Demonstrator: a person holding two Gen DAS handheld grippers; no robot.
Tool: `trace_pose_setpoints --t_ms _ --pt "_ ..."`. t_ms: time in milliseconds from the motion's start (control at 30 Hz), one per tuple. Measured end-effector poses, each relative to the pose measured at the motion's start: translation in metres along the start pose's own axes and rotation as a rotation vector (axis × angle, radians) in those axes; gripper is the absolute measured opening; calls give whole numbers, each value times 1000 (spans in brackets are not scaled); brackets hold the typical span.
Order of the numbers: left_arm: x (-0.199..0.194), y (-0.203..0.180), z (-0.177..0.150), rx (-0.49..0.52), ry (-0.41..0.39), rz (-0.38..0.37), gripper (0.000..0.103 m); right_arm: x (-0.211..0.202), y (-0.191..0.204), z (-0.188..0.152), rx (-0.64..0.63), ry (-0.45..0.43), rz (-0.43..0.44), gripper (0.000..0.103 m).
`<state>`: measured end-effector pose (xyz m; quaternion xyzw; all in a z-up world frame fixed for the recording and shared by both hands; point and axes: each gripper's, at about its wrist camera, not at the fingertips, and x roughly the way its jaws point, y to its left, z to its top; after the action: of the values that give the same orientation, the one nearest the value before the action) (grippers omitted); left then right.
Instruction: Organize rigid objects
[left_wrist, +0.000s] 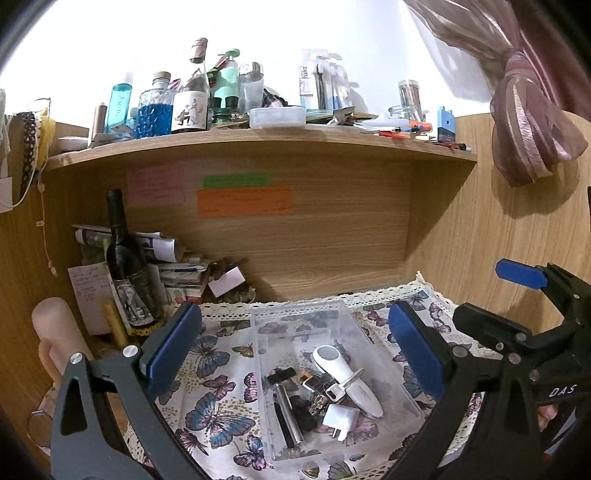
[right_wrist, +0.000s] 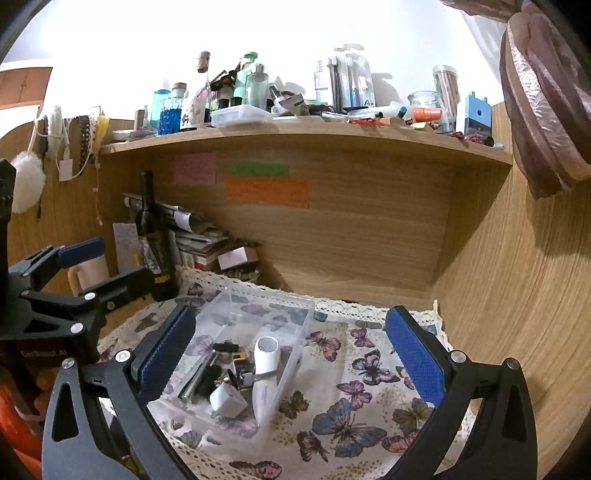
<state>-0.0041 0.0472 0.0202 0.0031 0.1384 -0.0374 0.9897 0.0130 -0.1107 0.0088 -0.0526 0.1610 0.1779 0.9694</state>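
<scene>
A clear plastic box (left_wrist: 266, 332) stands on the butterfly cloth (left_wrist: 218, 373). In it lie a white handheld device (left_wrist: 343, 376), a white plug adapter (left_wrist: 340, 419), a silver and black tube (left_wrist: 286, 413), keys and small dark items. My left gripper (left_wrist: 291, 350) is open and empty above the box. My right gripper (right_wrist: 291, 354) is open and empty, to the right of the box (right_wrist: 295, 314); it also shows in the left wrist view (left_wrist: 491, 291). The white device (right_wrist: 264, 365) and the adapter (right_wrist: 227, 402) show there too.
A dark wine bottle (left_wrist: 127, 266) and stacked papers (left_wrist: 177, 266) stand at the back left. The wooden shelf (left_wrist: 258, 142) above carries several bottles and jars. A wooden side wall (right_wrist: 517, 295) bounds the right. A pink curtain (left_wrist: 528, 122) hangs at upper right.
</scene>
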Motion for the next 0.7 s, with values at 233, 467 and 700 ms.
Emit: trace_pose_setpoints --t_ms 233,467,700 --pt "-1 0 0 -5 -3 -6 103 0 1 0 7 3 -9 103" --pt "-2 -3 0 2 -6 -13 103 0 0 0 12 6 -4 103" --pt "-2 -5 1 5 -9 -16 103 -1 1 0 28 4 -21 103"
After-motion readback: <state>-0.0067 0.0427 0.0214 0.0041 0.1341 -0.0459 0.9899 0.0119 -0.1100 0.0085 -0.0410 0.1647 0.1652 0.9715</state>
